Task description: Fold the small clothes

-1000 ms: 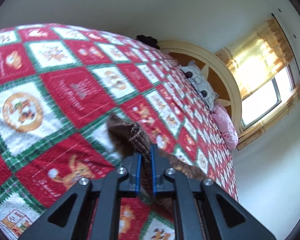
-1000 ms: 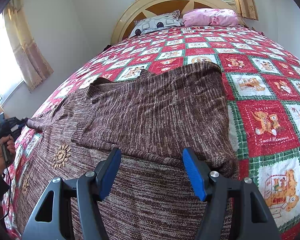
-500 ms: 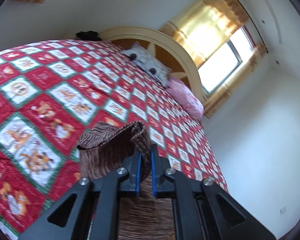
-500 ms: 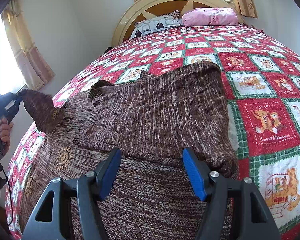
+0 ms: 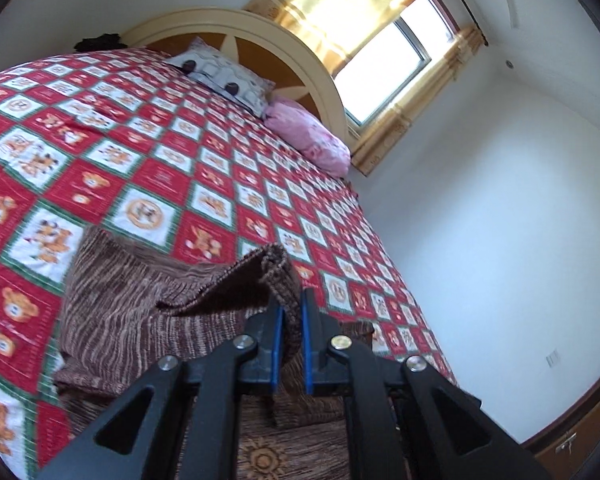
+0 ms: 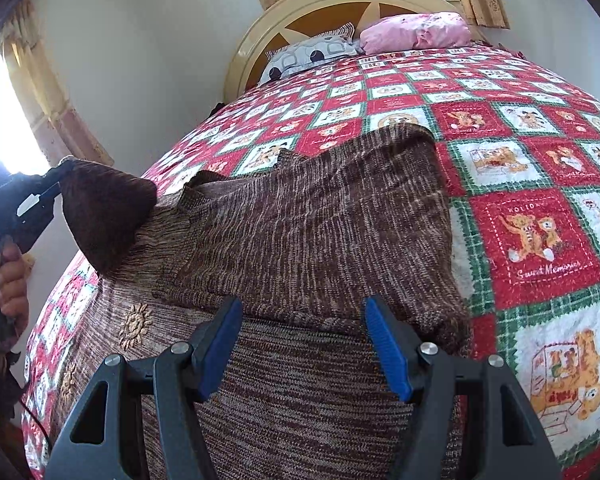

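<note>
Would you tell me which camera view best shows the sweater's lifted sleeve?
The right wrist view: the whole sleeve hangs from the left gripper above the sweater. The left wrist view shows only its pinched cuff.

My left gripper (image 5: 288, 320) clamped shut on sweater sleeve (image 5: 274, 276), raised, tilted slightly down. Right gripper (image 6: 302, 344) jaws apart, empty, angled down.

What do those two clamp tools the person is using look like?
Both are alike: the left gripper and right gripper have black angular frames with triangular cut-outs, silver round bolts and ribbed blue pads lining the jaws. In the right wrist view, a thin black cable hangs below the hand.
</note>
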`<state>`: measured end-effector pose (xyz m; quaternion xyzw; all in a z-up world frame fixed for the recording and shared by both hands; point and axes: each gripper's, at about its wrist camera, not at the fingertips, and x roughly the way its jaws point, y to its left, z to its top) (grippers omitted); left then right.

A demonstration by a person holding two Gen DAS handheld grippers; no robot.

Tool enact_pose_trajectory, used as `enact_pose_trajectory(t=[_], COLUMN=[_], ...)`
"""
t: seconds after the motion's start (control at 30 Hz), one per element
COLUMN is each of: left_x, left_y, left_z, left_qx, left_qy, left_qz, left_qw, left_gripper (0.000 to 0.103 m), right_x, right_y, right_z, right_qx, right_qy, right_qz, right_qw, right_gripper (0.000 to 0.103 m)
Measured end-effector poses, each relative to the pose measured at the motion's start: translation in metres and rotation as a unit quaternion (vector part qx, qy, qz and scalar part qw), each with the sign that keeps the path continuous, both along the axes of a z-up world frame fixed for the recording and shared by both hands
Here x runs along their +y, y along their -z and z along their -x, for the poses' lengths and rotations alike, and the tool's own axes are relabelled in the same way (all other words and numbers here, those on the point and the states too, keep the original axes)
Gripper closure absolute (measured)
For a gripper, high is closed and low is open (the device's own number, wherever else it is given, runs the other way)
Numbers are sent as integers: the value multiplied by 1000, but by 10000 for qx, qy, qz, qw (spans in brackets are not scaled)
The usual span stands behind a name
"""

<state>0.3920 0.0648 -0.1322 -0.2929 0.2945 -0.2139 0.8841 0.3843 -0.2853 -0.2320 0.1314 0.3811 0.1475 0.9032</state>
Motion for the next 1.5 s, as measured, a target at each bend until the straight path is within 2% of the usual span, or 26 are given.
enact_pose_trajectory(t=[0.13, 0.2, 0.27, 0.33, 0.4, 0.43, 0.47, 0.5, 0.53, 0.57, 0.6, 0.63, 0.67, 0.77, 0.8, 0.83, 0.9, 0.97, 1.03, 1.1, 1.2, 1.33, 1.5], left_x=[-32, -48, -64, -71, -75, -75, -73, -69, -61, -49, -36, -26, -8, 30, 42, 52, 69, 69, 68, 65, 66, 71, 66], left_y=[14, 27, 42, 49, 50, 46, 40, 36, 31, 26, 24, 24, 27, 44, 51, 59, 79, 87, 86, 87, 89, 93, 94], left_z=[2, 0, 0, 5, 12, 18, 26, 32, 39, 47, 52, 51, 51, 38, 33, 28, 23, 23, 25, 24, 26, 22, 21], left_qx=[80, 229, 424, 510, 515, 440, 259, 128, -31, -199, -282, -278, -192, 252, 464, 701, 1126, 1232, 1178, 1208, 1232, 1255, 1239], left_qy=[181, 318, 494, 668, 802, 813, 801, 756, 619, 371, 120, -109, -501, -1167, -1256, -1317, -1237, -1167, -1174, -1146, -1132, -1122, -1146], left_qz=[-473, -938, -1320, -1456, -1676, -1808, -1989, -2113, -2277, -2488, -2681, -2873, -3214, -3698, -3716, -3687, -3389, -3229, -3196, -3262, -3198, -2970, -3096], left_qw=[9987, 9948, 9891, 9858, 9812, 9792, 9764, 9744, 9717, 9676, 9629, 9574, 9454, 9214, 9187, 9175, 9258, 9311, 9328, 9305, 9326, 9399, 9358], left_gripper=[94, 94, 88, 87, 79, 68, 52, 43, 27, 17, 12, 3, 1, 1, 1, 1, 1, 1, 1, 1, 0, 0, 0], right_x=[-3, -6, -6, -6, -8, -9, -9, -10, -9, -10, -10, -10, -10, -8, -6, -3, 5, 18, 38, 61, 110, 181, 240], right_y=[0, 0, 0, 0, 0, 0, 0, 0, 0, 0, 0, 0, 0, 0, 0, 0, -3, -15, -38, -62, -78, -61, -24], right_z=[0, 1, 2, 2, 2, 3, 2, 3, 3, 3, 3, 3, 3, 2, 1, 1, 0, 0, 5, 9, 1, -18, -47], right_qx=[-7, -9, -10, -13, -12, -10, -9, -8, -7, -7, -6, -5, -4, 17, 37, 59, 103, 128, -138, -410, -453, -308, -16], right_qy=[16, 22, 24, 29, 39, 41, 45, 44, 45, 43, 43, 43, 44, 42, 39, 43, 41, 36, 32, -95, -590, -1166, -1395], right_qz=[-55, -73, -86, -104, -139, -150, -158, -160, -163, -164, -161, -157, -152, -53, 8, 104, 384, 872, 1366, 1449, 1594, 2233, 3045], right_qw=[10000, 10000, 10000, 9999, 9999, 9999, 9999, 9999, 9999, 9999, 9999, 9999, 9999, 10000, 10000, 9999, 9992, 9961, 9905, 9885, 9844, 9673, 9422], right_gripper=[38, 38, 38, 38, 38, 38, 38, 38, 38, 38, 38, 38, 38, 38, 38, 38, 38, 38, 38, 38, 38, 38, 38])
